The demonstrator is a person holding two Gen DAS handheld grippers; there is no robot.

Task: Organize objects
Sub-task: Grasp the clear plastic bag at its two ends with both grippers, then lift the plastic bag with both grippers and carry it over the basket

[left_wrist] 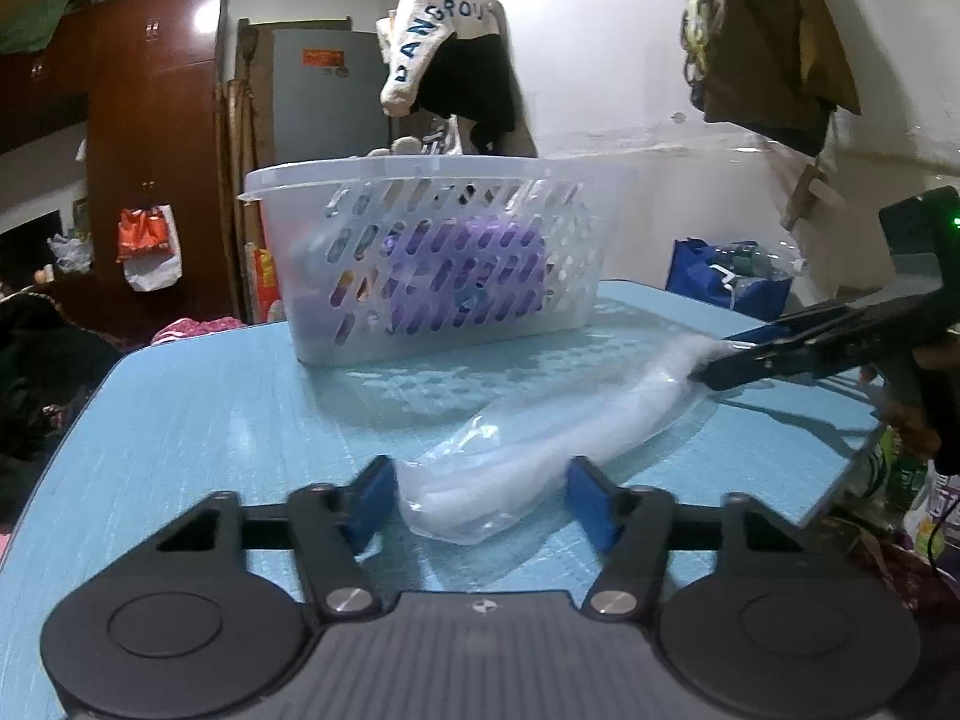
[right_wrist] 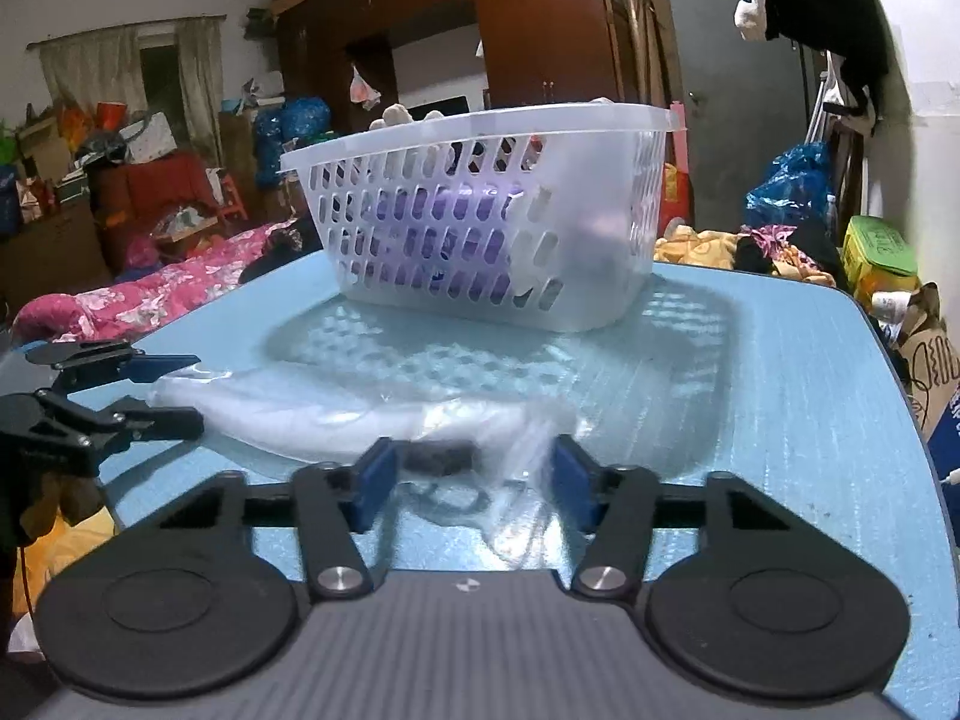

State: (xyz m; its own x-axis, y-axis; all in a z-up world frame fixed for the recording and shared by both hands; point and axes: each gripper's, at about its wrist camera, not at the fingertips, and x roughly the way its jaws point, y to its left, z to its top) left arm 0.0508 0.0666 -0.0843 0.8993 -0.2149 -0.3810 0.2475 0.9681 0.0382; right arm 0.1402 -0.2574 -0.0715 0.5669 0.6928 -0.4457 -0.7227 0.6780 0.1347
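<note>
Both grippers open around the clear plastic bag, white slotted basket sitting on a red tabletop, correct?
Not quite: the tabletop is light blue, as the right wrist view shows. Left gripper and right gripper are open around the clear plastic bag, white slotted basket behind.

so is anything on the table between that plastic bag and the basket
Nothing visible does. The clear plastic bag lies on the blue table in front of the white basket, with only bare tabletop between them. Both sets of tongs, left and right, are open around the bag's two ends.
</note>
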